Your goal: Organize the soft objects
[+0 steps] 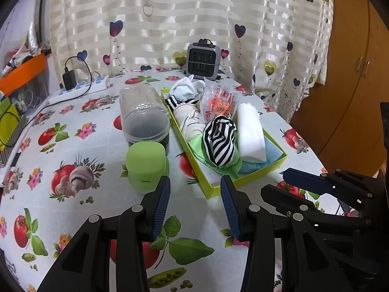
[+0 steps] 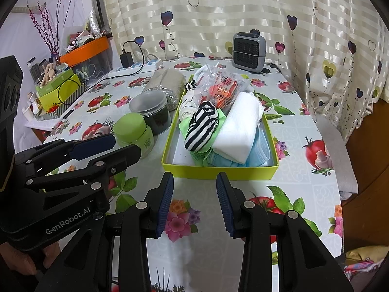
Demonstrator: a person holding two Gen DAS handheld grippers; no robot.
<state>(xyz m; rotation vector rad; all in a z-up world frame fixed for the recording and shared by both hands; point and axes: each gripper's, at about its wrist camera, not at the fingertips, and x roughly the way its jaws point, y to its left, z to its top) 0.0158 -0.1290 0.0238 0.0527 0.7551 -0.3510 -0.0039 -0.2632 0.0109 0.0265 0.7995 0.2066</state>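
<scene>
So the yellow-green box point(image 2: 218, 170) is a long shallow tray sitting on the desk point(image 2: 304, 121), with its long axis running away from me toward the curtain point(image 2: 218, 12) and one short end facing my grippers. In the left wrist view it looks angled, with the near corner pointing at me.

It's packed with soft stuff. There's a black-and-white striped sock point(image 2: 200, 129) balled up on top of a light green cloth point(image 2: 186, 124), a folded white cloth point(image 2: 240, 124) lying lengthwise along the right side, and blue face masks point(image 2: 257, 153) under that at the near end. Further back are a crinkly clear packet with orange print point(image 2: 223, 90) and more white and striped socks point(image 1: 184, 90).

My right gripper point(image 2: 194, 202) hangs just short of the box's near wall, jaws apart with nothing between them, only desk showing in the gap. The left gripper point(image 1: 195, 204) is the same deal, jaws parted and empty, with the box's near corner just beyond its right finger.

Just left of the box are a green-lidded jar point(image 2: 133, 131), a clear tub with a dark inside point(image 2: 153, 114) and a plastic-wrapped roll point(image 2: 167, 85). There's a small grey heater point(image 2: 248, 52) at the back and a power strip point(image 2: 145, 65) off to the left.
</scene>
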